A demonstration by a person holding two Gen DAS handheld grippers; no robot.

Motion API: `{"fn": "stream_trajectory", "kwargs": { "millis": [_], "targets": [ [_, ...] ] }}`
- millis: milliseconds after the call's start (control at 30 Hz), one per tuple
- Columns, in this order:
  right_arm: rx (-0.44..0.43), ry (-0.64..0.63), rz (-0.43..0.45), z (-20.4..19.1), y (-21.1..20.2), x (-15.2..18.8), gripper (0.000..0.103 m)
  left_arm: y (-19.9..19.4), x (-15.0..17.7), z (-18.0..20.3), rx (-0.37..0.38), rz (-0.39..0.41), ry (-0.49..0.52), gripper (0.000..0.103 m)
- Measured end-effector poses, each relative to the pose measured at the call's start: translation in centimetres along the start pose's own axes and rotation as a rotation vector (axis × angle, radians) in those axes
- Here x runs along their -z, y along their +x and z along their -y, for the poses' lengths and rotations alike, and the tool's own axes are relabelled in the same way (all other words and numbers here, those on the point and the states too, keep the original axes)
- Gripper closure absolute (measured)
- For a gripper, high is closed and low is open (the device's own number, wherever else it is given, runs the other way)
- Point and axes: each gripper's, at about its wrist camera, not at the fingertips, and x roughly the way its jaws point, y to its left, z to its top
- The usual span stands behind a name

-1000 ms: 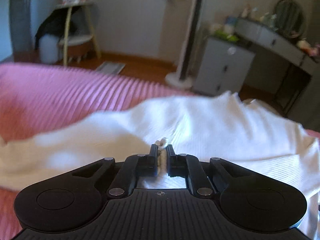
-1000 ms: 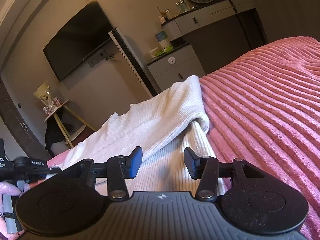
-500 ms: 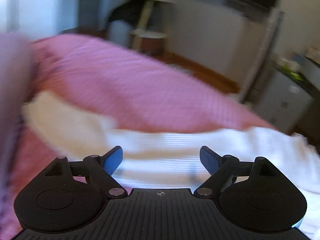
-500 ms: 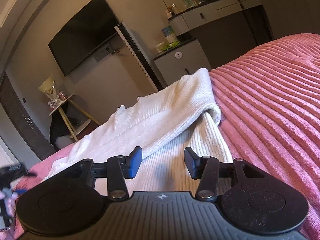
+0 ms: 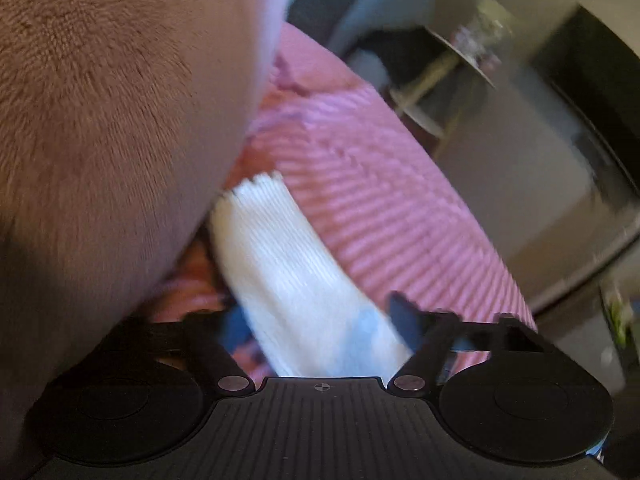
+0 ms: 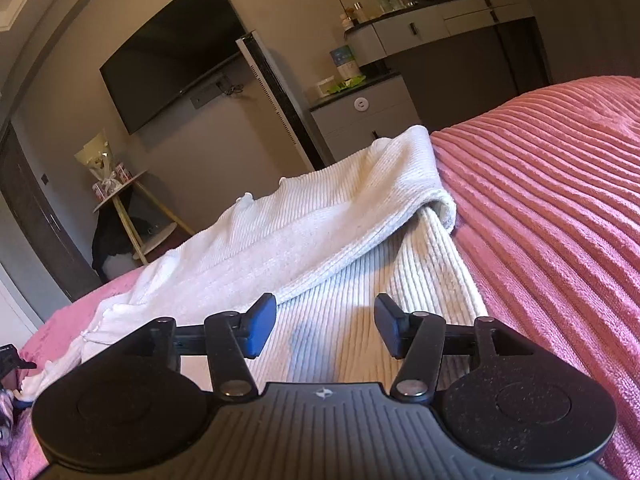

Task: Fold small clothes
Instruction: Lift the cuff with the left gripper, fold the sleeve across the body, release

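A white ribbed knit garment (image 6: pixel 320 220) lies on the pink ribbed bedspread (image 6: pixel 560 200), its upper layer folded across a lower one. My right gripper (image 6: pixel 324 330) hovers low over the near part. Its jaws are opening and nothing is pinched between them. In the blurred, tilted left wrist view, a narrow white knit strip (image 5: pixel 288 264) runs from its loose end back between the fingers of my left gripper (image 5: pixel 318 324). Those jaws are closing but still stand well apart around the strip. A fuzzy pink-brown plush fabric (image 5: pixel 100 120), probably the person's clothing, hides the upper left.
Beyond the bed's far edge are a wall television (image 6: pixel 172 52), a tall white tower unit (image 6: pixel 276 100), a grey cabinet (image 6: pixel 360 116) and a dressing table with a round mirror (image 6: pixel 460 20). A small round side table (image 6: pixel 116 192) with a bouquet stands at the left.
My left gripper let go of the pinch of white cloth, opened wide, swept left along the garment and rolled, then narrowed around the strip's end. The right gripper stayed put, its jaws slightly wider.
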Motion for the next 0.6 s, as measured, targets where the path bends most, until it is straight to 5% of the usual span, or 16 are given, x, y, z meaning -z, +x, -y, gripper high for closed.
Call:
{"fn": "stream_trajectory", "kwargs": {
  "millis": [33,100,200,333,600],
  "targets": [
    [-0.001,0.005,0.001,0.1,0.0,0.0,0.049,0.1,-0.2,0.0,-0.013,0.001,-0.007,0.067],
    [-0.004,0.008,0.002,0.2,0.0,-0.1,0.049,0.2,-0.6,0.3,-0.05,-0.011,0.006,0.089],
    [-0.009,0.014,0.005,0.3,0.0,-0.1,0.049,-1.2,-0.7,1.5,-0.012,0.036,0.051,0.091],
    [-0.014,0.027,0.009,0.5,-0.1,-0.2,0.049,-5.2,-0.3,6.6,0.103,0.127,0.234,0.092],
    [-0.02,0.044,0.015,0.7,-0.2,-0.2,0.049,-15.5,7.2,22.1,0.604,0.112,0.543,0.091]
  ]
}}
